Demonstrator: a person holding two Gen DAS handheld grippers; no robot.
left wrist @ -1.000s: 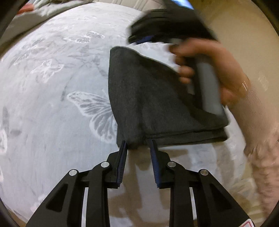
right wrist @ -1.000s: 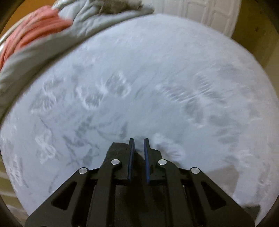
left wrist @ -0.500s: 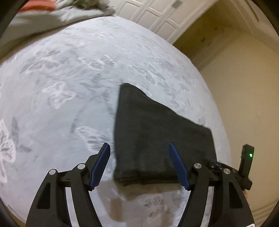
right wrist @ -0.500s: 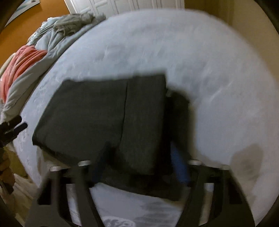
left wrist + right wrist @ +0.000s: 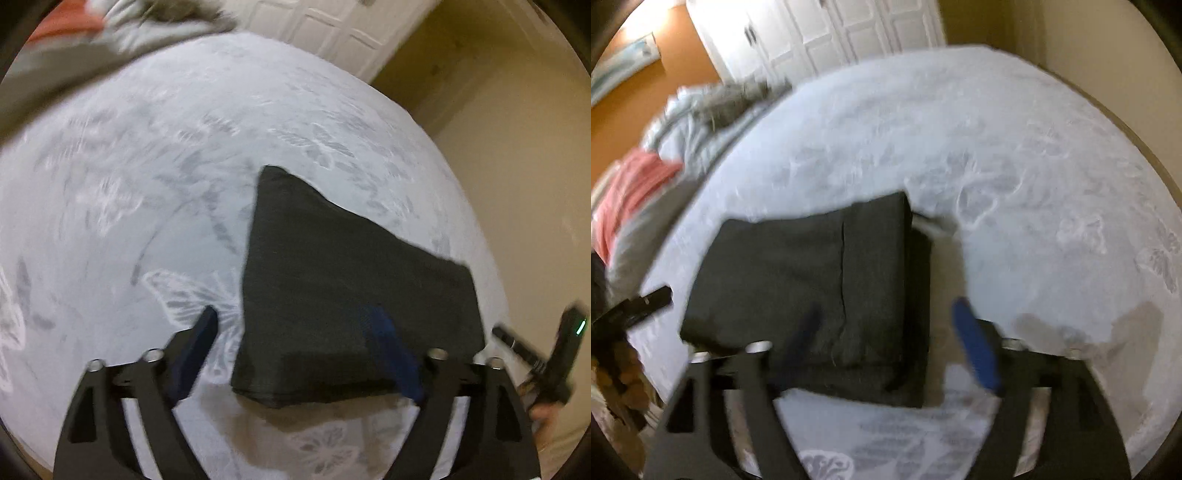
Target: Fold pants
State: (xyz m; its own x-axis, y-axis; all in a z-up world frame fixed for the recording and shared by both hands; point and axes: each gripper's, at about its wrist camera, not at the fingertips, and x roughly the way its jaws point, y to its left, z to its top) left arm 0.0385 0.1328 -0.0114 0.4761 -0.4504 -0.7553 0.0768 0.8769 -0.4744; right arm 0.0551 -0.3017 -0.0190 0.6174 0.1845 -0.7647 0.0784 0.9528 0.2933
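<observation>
The dark grey pants (image 5: 343, 280) lie folded into a compact stack on the pale butterfly-print bed cover (image 5: 147, 192). My left gripper (image 5: 295, 347) is open and empty, its jaws spread wide above the near edge of the stack. In the right wrist view the folded pants (image 5: 812, 280) lie flat with a fold seam down the middle. My right gripper (image 5: 890, 332) is open and empty, lifted above the stack's near right corner. The right gripper's body shows at the right edge of the left wrist view (image 5: 565, 350).
A crumpled grey blanket (image 5: 713, 110) and a pink cloth (image 5: 631, 188) lie at the far left of the bed. White panelled doors (image 5: 827, 33) stand behind it. A beige wall (image 5: 524, 184) runs along the bed's right side. The bed's right edge lies near the pants.
Both grippers opened and let go of the pants, then pulled back and up. The pants now lie folded flat on the bed.
</observation>
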